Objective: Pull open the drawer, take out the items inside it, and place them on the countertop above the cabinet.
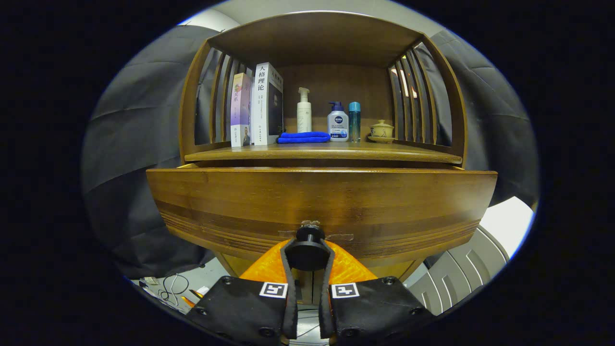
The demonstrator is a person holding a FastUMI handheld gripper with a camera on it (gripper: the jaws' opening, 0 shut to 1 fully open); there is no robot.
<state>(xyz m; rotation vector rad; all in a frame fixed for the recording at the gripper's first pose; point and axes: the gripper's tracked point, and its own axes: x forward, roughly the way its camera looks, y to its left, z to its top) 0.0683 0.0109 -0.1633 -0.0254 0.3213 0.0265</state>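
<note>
A wooden cabinet fills the view, and its drawer front (321,204) stands pulled out a little from the cabinet body, a dark gap showing along its top edge. A round black knob (309,249) sits low on the middle of the drawer front. My gripper (308,254) is shut on this knob, one finger on each side of it. The inside of the drawer is hidden behind its front panel. Above the drawer lies the countertop (322,153), a wooden shelf under a roofed top.
On the countertop stand two books (257,105) at the left, a folded blue cloth (303,137), a white pump bottle (303,111), a blue-capped lotion bottle (338,122), a slim teal bottle (354,121) and a small lidded cup (381,130). Slatted sides flank the shelf. Cables (173,286) lie on the floor at lower left.
</note>
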